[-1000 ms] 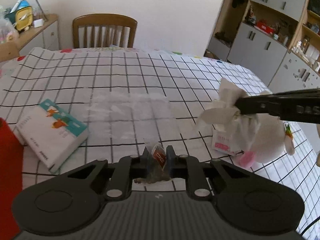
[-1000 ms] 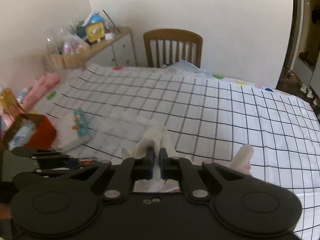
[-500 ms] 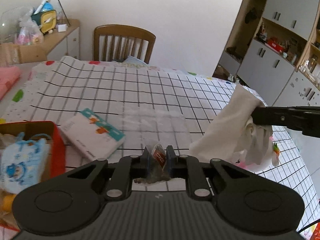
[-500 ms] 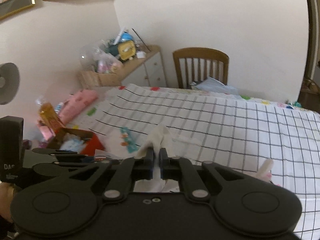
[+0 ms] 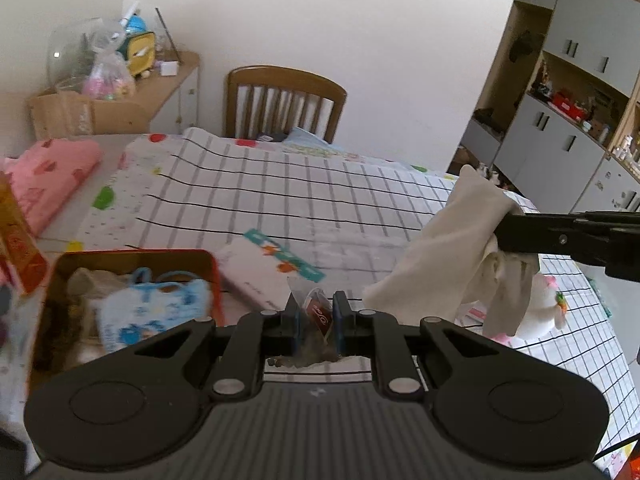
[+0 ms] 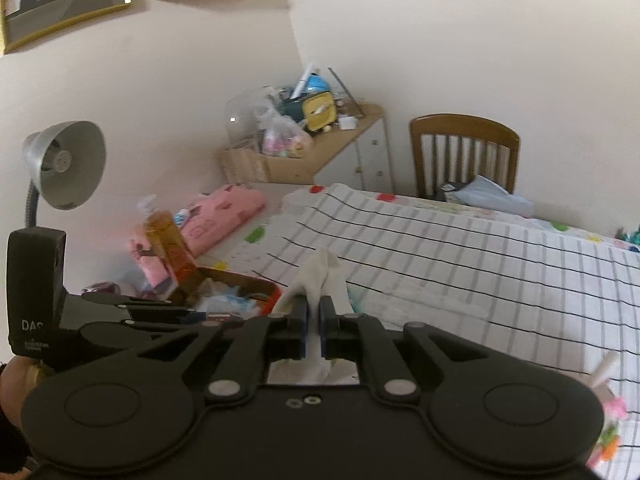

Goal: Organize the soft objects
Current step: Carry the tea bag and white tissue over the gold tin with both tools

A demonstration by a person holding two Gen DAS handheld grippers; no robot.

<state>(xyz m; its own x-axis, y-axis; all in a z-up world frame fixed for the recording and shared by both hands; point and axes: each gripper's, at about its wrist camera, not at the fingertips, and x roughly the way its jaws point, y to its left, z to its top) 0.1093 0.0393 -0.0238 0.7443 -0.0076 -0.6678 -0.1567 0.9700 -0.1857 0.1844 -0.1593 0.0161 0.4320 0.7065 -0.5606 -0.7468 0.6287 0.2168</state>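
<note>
The left gripper (image 5: 314, 316) had its jaws clamped on a small clear sachet (image 5: 318, 314) with a red label, held above the near edge of the bench (image 5: 280, 196). The right gripper (image 6: 314, 314) had its jaws closed tight on a white cloth (image 6: 322, 276), which rose between the fingertips and hung in loose folds below them. In the left wrist view the same white cloth (image 5: 452, 248) dangled from the right gripper's black fingers (image 5: 560, 236) at the right, clear of the bench surface.

To the left of the left gripper stood a red tin (image 5: 214, 280), open, with a blue-and-white printed soft item (image 5: 152, 312) and other soft pieces lying inside it. Just beyond the tin, a flat white pack (image 5: 260, 272) with a teal strip lay on the checked tablecloth. A white plush toy (image 5: 546, 312) with pink trim lay on the cloth at the near right, below the hanging cloth.

Further out, a folded pink fabric (image 5: 48, 184) lay at the far left of the bench. A wooden chair (image 5: 284, 104) stood at the far side.
</note>
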